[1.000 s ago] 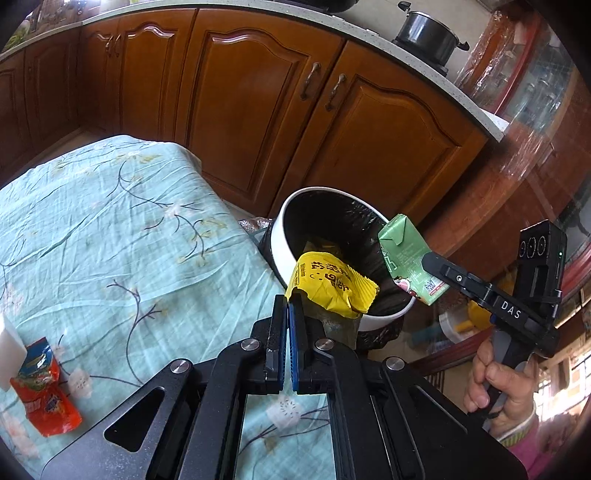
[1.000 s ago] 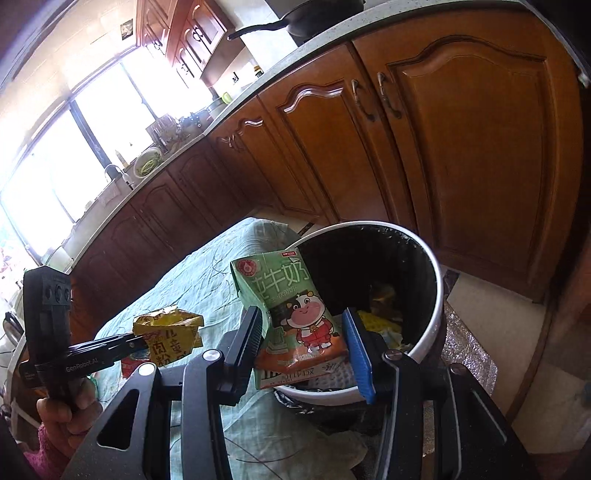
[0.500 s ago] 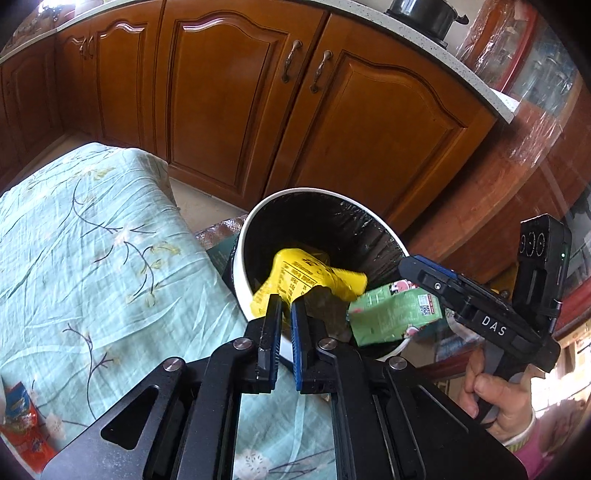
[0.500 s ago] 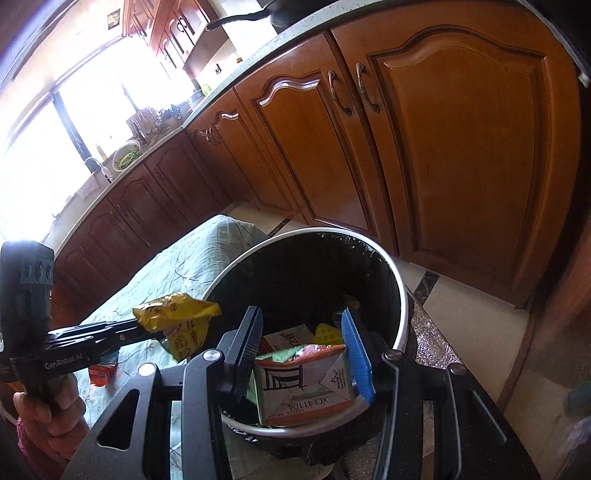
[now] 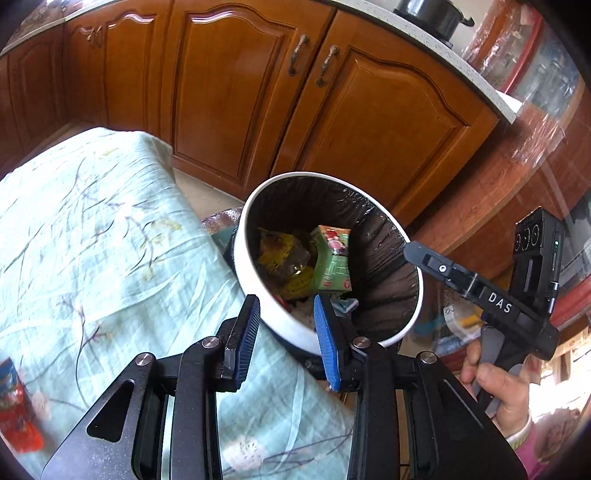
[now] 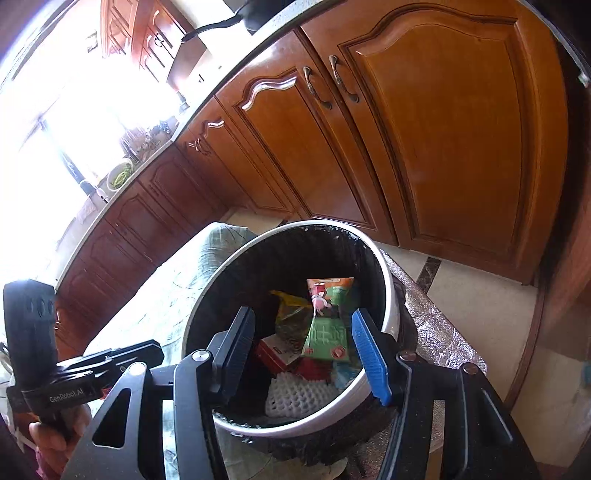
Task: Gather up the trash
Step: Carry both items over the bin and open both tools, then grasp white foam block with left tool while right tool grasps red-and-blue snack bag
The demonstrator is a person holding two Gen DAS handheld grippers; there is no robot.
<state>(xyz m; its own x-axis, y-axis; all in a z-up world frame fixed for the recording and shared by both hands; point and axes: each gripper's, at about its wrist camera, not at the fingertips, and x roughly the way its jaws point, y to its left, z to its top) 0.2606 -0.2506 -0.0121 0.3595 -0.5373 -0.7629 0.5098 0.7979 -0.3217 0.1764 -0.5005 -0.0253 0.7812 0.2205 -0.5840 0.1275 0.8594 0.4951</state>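
Observation:
A white trash bin (image 5: 291, 325) with a black liner stands beside the table; it also shows in the right wrist view (image 6: 384, 266). Inside lie a green milk carton (image 5: 330, 258) (image 6: 328, 328), a yellow snack bag (image 5: 280, 251) (image 6: 291, 310), white foam netting (image 6: 295, 395) and other wrappers. My left gripper (image 5: 286, 328) is open and empty over the bin's near rim. My right gripper (image 6: 303, 350) is open and empty above the bin's mouth; it also shows in the left wrist view (image 5: 410, 251). A red snack packet (image 5: 14, 410) lies on the table at far left.
The table carries a light green floral cloth (image 5: 110, 240). Wooden kitchen cabinets (image 5: 258, 103) stand behind the bin. A pot (image 5: 428, 14) sits on the counter. Tiled floor (image 6: 461, 295) lies right of the bin.
Both grippers opened. The yellow snack bag left my left gripper and the green carton left my right gripper; both now lie inside the bin.

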